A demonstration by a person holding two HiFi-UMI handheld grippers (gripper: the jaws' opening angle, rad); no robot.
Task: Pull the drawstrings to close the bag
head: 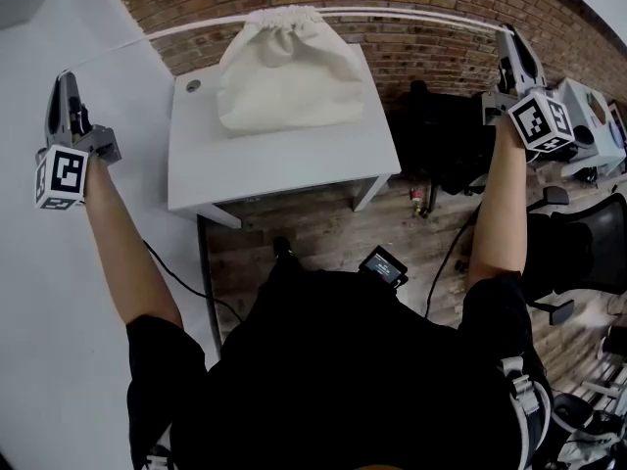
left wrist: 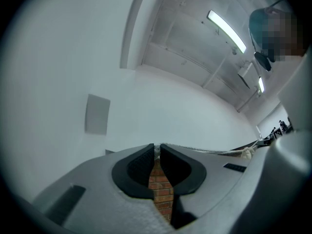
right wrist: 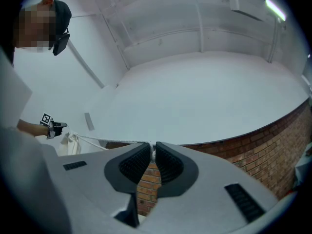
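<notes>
One cream bag [head: 289, 71] sits at the back of the grey tabletop [head: 284, 164], its mouth gathered tight. Two cords run out taut. The left drawstring [head: 147, 35] is pinched in the left hand-held gripper [head: 67, 84] and the right drawstring [head: 421, 13] in the right hand-held gripper [head: 509, 39], each clamped at the very tips. An uneven pull could slip a cord free of the pads, or drag the bag sideways off the tabletop.

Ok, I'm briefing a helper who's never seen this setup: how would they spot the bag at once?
Find the small white table against the brick wall. On its far half sits the cream cloth bag, top gathered, the only thing there with a white cord stretched out to each side.
</notes>
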